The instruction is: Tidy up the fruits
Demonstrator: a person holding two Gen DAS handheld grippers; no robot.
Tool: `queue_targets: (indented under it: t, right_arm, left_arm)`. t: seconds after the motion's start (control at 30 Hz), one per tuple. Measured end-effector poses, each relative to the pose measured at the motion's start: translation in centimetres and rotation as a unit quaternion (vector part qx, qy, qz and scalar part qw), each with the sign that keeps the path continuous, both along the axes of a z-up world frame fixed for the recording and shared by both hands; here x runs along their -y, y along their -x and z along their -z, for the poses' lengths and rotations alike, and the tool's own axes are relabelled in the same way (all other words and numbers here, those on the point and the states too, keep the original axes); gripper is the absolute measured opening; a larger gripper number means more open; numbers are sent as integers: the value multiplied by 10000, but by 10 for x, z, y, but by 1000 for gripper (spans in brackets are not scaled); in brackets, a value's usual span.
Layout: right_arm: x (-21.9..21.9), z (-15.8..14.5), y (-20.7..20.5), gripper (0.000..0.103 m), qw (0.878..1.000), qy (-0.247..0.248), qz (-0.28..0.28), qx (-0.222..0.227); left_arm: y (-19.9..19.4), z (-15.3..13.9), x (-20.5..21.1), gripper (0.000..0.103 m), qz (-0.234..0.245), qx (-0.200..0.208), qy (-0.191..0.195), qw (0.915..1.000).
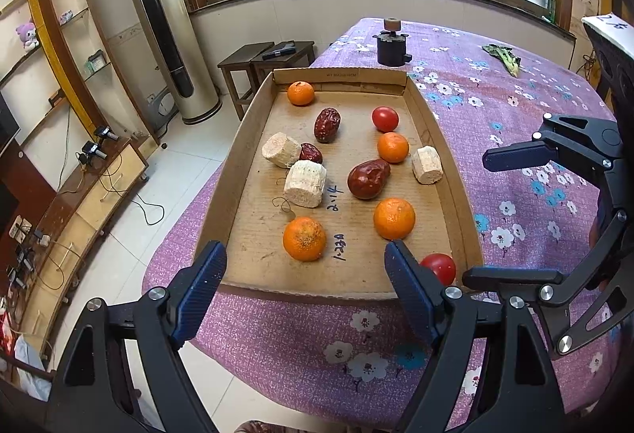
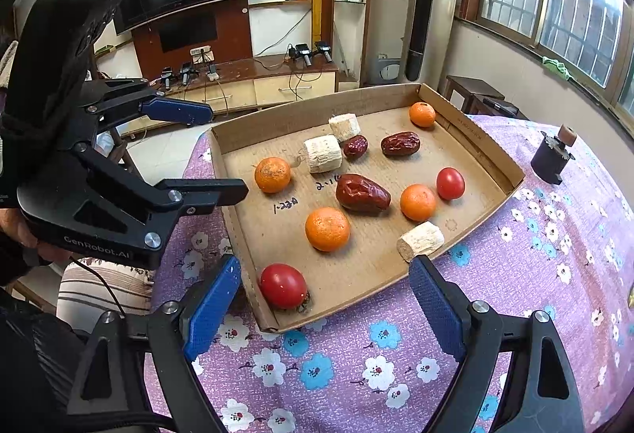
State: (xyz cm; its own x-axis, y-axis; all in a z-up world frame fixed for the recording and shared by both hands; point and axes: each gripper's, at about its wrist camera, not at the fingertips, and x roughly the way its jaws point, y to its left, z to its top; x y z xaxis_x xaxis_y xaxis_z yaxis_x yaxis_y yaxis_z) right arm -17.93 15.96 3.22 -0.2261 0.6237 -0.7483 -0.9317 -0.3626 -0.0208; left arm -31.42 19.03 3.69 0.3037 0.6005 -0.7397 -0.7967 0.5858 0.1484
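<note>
Shallow cardboard tray lying flat on a desk covered in purple cloth printed with white and blue flowers, tray near the desk's left edge, tiled floor beyond. Low folded corrugated walls on all four sides, top open.

Scattered inside, mostly apart: four round, dimpled oranges, one at the far corner, one mid-right, two nearer. Two smooth, glossy red tomatoes, one far right, one in the near right corner against the wall. Three wrinkled dark red dates, the small middle one touching a pale cob piece. Three short, pale, rough cylinders of corn cob, the last close to the right wall. Bare cardboard with handwritten marks between the near oranges.

Left claw hanging over the tray's near edge, blue ribbed pads wide apart, empty. Right claw over the near corner, pads likewise wide apart, gripping nothing, the tomato just ahead of its left pad.

Small dark cylindrical object standing on the cloth past the tray.
</note>
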Motion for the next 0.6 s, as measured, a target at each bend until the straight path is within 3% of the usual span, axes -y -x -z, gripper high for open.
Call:
queue_targets:
  t: [0.6]
  right_arm:
    - [6,-5,7,88,9999,-126,-29,-102]
  left_arm:
    - [0,-8,6,82,123,105,-138,9998]
